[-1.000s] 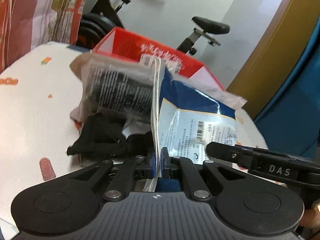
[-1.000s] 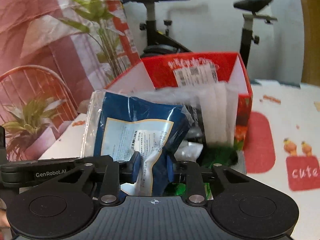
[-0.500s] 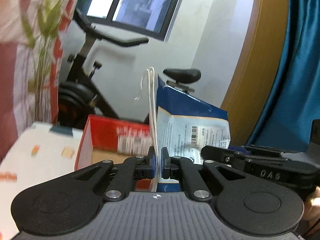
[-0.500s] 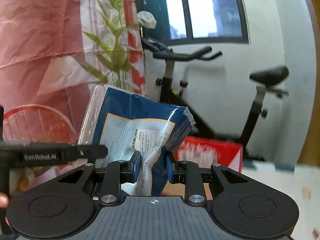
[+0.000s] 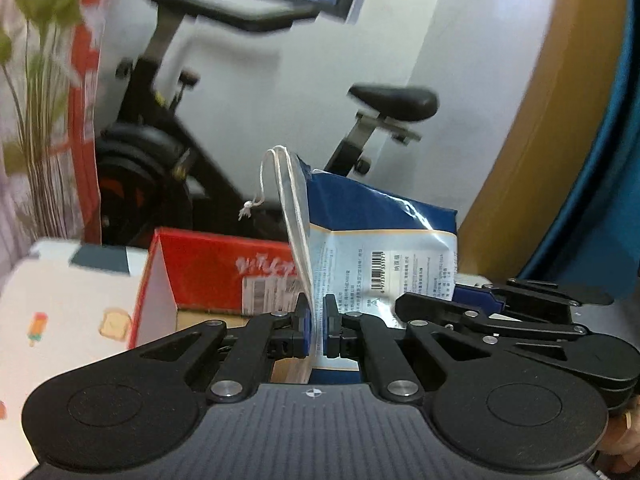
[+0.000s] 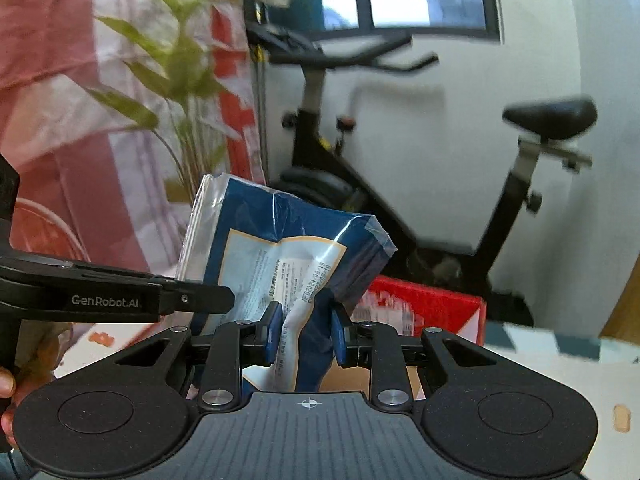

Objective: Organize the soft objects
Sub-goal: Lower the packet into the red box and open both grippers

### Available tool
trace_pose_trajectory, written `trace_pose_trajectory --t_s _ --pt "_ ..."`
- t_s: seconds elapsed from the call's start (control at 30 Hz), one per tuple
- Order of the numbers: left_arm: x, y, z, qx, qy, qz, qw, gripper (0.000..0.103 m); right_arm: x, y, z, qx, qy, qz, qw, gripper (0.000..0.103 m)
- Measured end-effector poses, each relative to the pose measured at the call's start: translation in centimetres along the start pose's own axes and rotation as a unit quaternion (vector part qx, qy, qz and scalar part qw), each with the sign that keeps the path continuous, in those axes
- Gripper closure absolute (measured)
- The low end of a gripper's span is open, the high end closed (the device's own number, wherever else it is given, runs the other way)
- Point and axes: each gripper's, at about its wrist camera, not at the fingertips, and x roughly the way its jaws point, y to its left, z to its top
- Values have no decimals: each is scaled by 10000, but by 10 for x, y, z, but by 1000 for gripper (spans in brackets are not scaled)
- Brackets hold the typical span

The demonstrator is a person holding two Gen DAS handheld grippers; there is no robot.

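Both grippers hold one blue soft package in clear plastic wrap (image 5: 380, 248), lifted in the air above the table. My left gripper (image 5: 317, 330) is shut on the package's thin clear edge, which stands upright between the pads. My right gripper (image 6: 304, 334) is shut on the package's lower blue and white part (image 6: 280, 256). The right gripper shows at the right of the left wrist view (image 5: 500, 320); the left gripper shows at the left of the right wrist view (image 6: 120, 300).
An open red cardboard box (image 5: 224, 272) stands on the white patterned tablecloth (image 5: 60, 320) below and behind the package; it also shows in the right wrist view (image 6: 432, 308). An exercise bike (image 6: 400, 160) and a plant (image 6: 168, 80) stand behind the table.
Both grippers have lifted the blue package up off the pile on the table. The black cloth and other packets have dropped out of view, and the views have since tilted down slightly toward the red box.
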Motion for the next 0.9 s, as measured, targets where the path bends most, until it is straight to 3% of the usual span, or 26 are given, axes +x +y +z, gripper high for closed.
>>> trace_pose_trajectory --t_s 0.33,0.57,0.6,0.63,0.7,0.77,0.83,0.87,0.9 --pt "56 21 -25 -284 1282 -14 9913 96 63 -25 -28 818 1332 98 9877 79" --pt "57 34 -25 -276 1493 166 9883 88 76 -29 -29 1002 1934 53 9760 76" --pt "55 34 -24 -255 1472 213 9885 78 75 -29 -28 992 1935 26 9761 74" --pt "52 34 -23 -219 1446 239 9890 62 74 -29 -27 989 1919 4 9764 73" --pt "41 28 -20 -101 1326 272 9907 46 70 -30 -21 949 1881 -32 9776 72" --pt "34 23 -16 33 1195 350 9922 42 63 -28 -16 803 1766 -112 9809 69" --pt "22 21 -13 109 1105 423 9929 31 52 -26 -12 712 1582 -177 9847 61" --pt "16 20 -12 136 1035 436 9936 26 44 -25 -11 690 1445 -204 9869 51" --pt "10 18 -11 170 962 445 9942 13 36 -25 -10 676 1290 -223 9891 40"
